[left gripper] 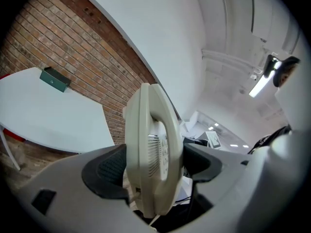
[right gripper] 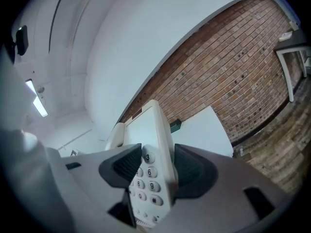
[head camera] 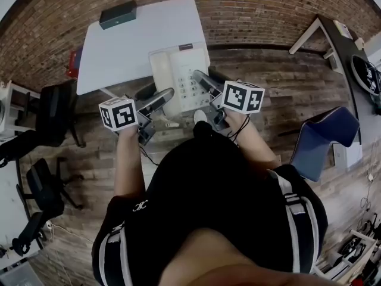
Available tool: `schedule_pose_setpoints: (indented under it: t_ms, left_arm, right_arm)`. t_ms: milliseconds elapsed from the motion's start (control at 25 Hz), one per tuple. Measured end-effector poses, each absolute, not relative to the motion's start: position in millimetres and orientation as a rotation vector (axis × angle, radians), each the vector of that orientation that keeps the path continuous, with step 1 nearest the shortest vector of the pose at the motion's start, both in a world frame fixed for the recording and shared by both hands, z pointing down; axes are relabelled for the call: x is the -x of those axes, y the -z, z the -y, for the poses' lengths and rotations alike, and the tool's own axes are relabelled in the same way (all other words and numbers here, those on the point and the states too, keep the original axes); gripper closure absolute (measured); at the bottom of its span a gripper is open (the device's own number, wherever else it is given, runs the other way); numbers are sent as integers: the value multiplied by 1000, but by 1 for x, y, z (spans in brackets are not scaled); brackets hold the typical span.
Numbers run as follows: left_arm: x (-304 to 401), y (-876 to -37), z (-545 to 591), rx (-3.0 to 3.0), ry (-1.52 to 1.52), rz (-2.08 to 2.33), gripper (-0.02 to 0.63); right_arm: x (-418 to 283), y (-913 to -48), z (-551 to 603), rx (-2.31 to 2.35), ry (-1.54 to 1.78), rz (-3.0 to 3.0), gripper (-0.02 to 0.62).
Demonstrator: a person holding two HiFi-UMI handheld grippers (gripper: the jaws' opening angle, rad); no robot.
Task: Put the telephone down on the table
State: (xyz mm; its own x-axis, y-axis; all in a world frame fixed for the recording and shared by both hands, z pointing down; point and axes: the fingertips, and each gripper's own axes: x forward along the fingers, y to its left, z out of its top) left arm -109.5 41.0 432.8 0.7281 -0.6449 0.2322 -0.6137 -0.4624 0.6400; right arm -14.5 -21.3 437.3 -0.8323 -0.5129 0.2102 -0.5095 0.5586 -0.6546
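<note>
A cream desk telephone [head camera: 178, 76] with its handset on the left and keypad on the right is held in the air between both grippers, in front of the white table [head camera: 119, 46]. My left gripper [head camera: 165, 95] is shut on the telephone's [left gripper: 153, 154] handset side. My right gripper [head camera: 201, 79] is shut on the telephone's [right gripper: 150, 174] keypad edge, with the number keys between its dark pads [right gripper: 124, 164]. In the head view the telephone overlaps the table's near right corner; its cord [head camera: 171, 123] trails below.
A dark green box [head camera: 118, 14] lies at the table's far left edge, next to the brick wall [head camera: 250, 11]. A black office chair [head camera: 50, 115] stands at the left, a blue chair [head camera: 324, 139] at the right. The floor is wood planks.
</note>
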Motion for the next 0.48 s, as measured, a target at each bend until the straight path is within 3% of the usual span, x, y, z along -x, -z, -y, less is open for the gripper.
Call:
schedule_pose_setpoints:
  t_ms: [480]
  left_arm:
    - [132, -442, 81, -2126, 61, 941, 241]
  right_arm:
    - [36, -450, 146, 917, 1252, -2784, 407]
